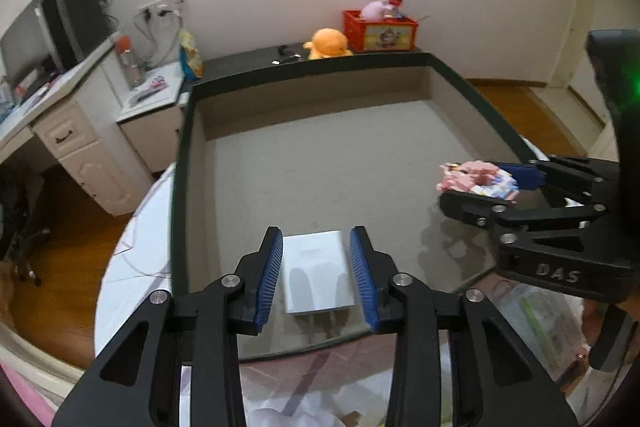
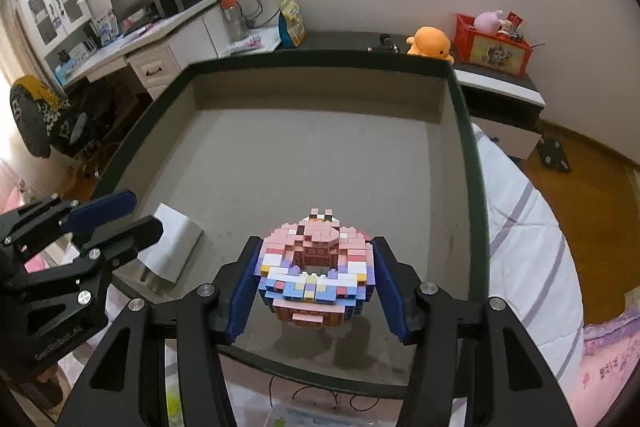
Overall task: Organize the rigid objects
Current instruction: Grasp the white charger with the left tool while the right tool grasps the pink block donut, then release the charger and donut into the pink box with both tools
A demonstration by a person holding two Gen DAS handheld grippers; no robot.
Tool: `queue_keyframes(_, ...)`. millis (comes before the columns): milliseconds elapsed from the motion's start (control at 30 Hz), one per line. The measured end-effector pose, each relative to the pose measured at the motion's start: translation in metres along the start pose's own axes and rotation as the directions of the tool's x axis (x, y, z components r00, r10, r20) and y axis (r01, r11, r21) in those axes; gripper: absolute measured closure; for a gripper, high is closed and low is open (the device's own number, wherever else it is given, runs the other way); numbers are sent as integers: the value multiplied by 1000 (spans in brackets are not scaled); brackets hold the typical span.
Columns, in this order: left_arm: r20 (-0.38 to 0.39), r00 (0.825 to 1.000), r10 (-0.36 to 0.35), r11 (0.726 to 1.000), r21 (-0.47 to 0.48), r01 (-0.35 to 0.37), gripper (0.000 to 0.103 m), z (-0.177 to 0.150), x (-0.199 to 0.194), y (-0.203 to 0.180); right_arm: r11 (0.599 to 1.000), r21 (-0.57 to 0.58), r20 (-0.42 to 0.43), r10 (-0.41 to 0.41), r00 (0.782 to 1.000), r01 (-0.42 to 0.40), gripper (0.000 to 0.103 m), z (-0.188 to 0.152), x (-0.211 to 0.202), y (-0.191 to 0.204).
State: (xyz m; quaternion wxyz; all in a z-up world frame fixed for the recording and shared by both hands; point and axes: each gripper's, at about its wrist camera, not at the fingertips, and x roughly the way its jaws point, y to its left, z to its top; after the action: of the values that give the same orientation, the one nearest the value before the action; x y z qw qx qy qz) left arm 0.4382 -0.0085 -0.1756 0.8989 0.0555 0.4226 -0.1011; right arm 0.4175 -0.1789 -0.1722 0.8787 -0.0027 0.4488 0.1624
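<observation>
Both grippers hang over the near end of a large grey storage box [image 1: 320, 155] with a dark rim, each one angled steeply down and forward into it.

The left gripper [image 1: 318, 275] points down at the box floor with its black fingers set to either side of a flat white box [image 1: 318, 271]. The blue pads [image 1: 270, 279] sit right at the white box's two long edges, at a middling gap. In the right wrist view the white box [image 2: 172, 247] sits tilted at the fingertips, clear of the floor, so it looks held, though the exact contact at the pads is hard to see.

The right gripper [image 2: 316, 279] comes in alongside, pitched down at much the same slope. Its jaws stand about half open and are closed on a building-brick model [image 2: 316, 267], pink on top, with white, blue and yellow rows below and a hollow in the middle. Both blue pads press the model's sides, and a shadow lies on the grey floor beneath, so the model is lifted off it. From the left wrist view the same model [image 1: 476, 179] shows at the tips of the right gripper [image 1: 480, 187], just inside the box's right wall.

Beyond the far rim, an orange plush toy [image 2: 430, 43] and a red crate [image 2: 494, 47] sit against the wall.
</observation>
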Motion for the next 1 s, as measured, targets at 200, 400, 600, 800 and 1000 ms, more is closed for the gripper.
queue_keyframes(200, 112, 993, 34, 999, -26, -31, 25, -13, -44, 8, 999, 40, 106, 13, 994, -17, 24, 6, -38, -7)
queue_keyframes(400, 326, 939, 111, 993, -72, -93, 5, -50, -139, -1, 1000, 11, 289, -15, 957, 12, 20, -17, -124, 12)
queue_keyframes(600, 507, 842, 187, 982, -118, -147, 0, -105, -225, -28, 999, -12, 476, -35, 879, 47, 3, -79, -206, 37)
queue_keyframes(800, 575, 780, 249, 969, -153, -197, 0, -158, -276, -55, 991, -12, 616, -99, 782, 135, 0, -149, -258, 72)
queue_keyframes(1000, 601, 745, 289, 957, -178, -227, 0, -192, -307, -66, 968, 45, 671, -212, 710, 247, 0, -194, -285, 90)
